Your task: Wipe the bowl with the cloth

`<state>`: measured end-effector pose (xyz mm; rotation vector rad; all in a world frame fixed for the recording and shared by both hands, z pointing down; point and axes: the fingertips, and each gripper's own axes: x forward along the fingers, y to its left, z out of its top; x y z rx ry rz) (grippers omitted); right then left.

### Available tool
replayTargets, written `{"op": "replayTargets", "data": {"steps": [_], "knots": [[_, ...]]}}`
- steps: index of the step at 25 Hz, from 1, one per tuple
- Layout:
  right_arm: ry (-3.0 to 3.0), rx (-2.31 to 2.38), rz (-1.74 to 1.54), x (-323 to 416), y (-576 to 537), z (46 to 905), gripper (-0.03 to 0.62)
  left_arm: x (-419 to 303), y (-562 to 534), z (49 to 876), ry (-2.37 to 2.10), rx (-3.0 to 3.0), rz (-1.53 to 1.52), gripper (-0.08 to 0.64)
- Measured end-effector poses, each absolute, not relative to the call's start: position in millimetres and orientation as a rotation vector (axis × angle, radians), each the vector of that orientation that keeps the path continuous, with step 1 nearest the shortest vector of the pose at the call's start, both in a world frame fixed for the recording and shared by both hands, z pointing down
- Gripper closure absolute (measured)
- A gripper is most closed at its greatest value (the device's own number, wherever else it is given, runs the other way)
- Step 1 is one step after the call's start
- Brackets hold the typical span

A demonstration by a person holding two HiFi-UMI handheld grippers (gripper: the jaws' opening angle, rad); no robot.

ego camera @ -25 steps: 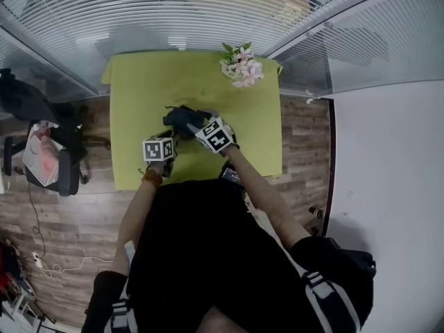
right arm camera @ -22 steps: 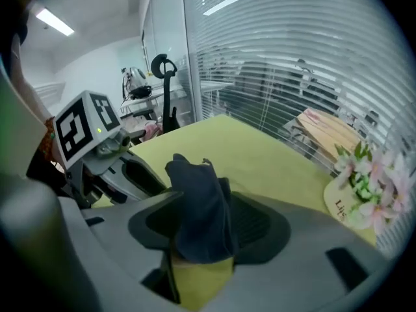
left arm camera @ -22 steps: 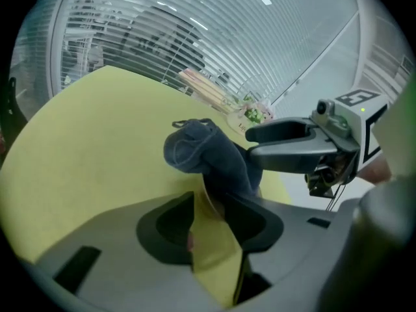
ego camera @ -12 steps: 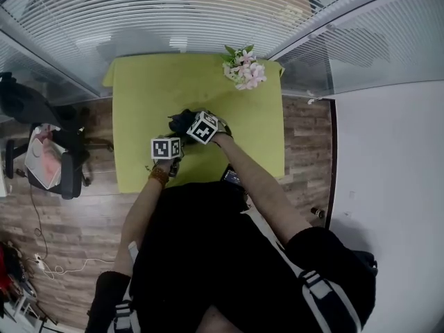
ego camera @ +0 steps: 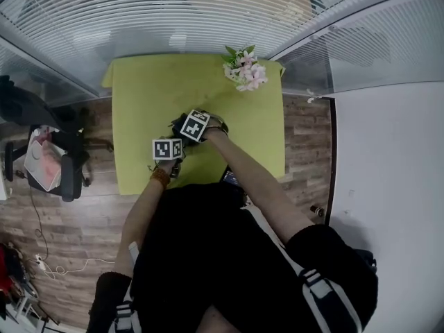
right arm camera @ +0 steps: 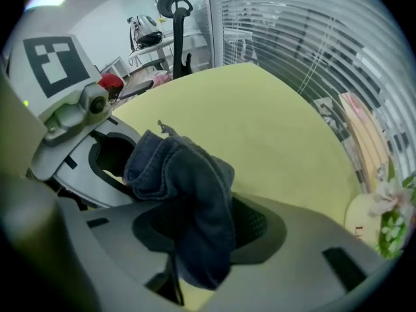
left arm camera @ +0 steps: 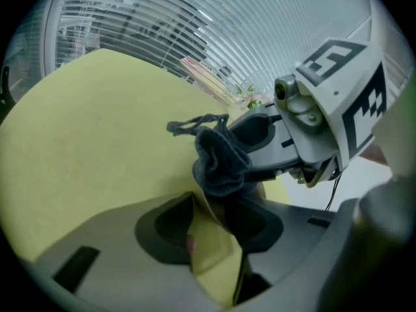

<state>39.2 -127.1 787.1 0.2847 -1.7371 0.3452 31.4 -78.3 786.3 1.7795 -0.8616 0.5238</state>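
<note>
My right gripper [right arm camera: 201, 236] points steeply down at the table [ego camera: 149, 96]. Its jaws have just been closing and now pinch a bunched, dark blue-grey cloth [right arm camera: 188, 187]. The cloth bulges above the pads and hangs in a fold below them.

My left gripper [left arm camera: 218, 210] slants down toward the table from the near side. Its jaws are pressed on a thin yellow wall, which I take to be the rim of the bowl [left arm camera: 211, 259]. The bowl is almost the same yellow-green as the table. In the left gripper view the cloth sits right at the top of that wall. I cannot tell whether it touches.

From the head view, both grippers meet over the near half of the table, about midway across its width. Their marker cubes are close together and hide the bowl beneath them. My forearms reach in across the table's near edge.

A small bunch of pink and white flowers [ego camera: 243, 68] stands at the table's far right corner. White slatted blinds [ego camera: 173, 9] run behind the table's far edge. An office chair [ego camera: 66, 168] stands on the wood floor [ego camera: 305, 137] off the table's left side.
</note>
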Motion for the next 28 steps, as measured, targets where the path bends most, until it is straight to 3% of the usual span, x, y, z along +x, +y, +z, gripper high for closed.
{"op": "replayTargets", "data": {"steps": [10,14,17,21,28], "knots": [[-1.751,0.331,0.338,40,-127,786,0.460,32,-79,790,-0.846,1.777,0.521,0.402],[-1.858,0.421,0.353,39,-118,764,0.525,20,-80,793,-0.925,1.816,0.596,0.468],[-1.940,0.496,0.316,34,-109,743,0.543,9,-84,785,-0.967,1.841,0.573,0.468],[-2.090,0.646,0.195,28,-119,686,0.543,1,-104,735,-1.033,1.970,0.362,0.466],[-2.360,1.001,-0.200,19,-140,523,0.543,-27,-146,575,-1.204,2.262,0.052,0.448]]}}
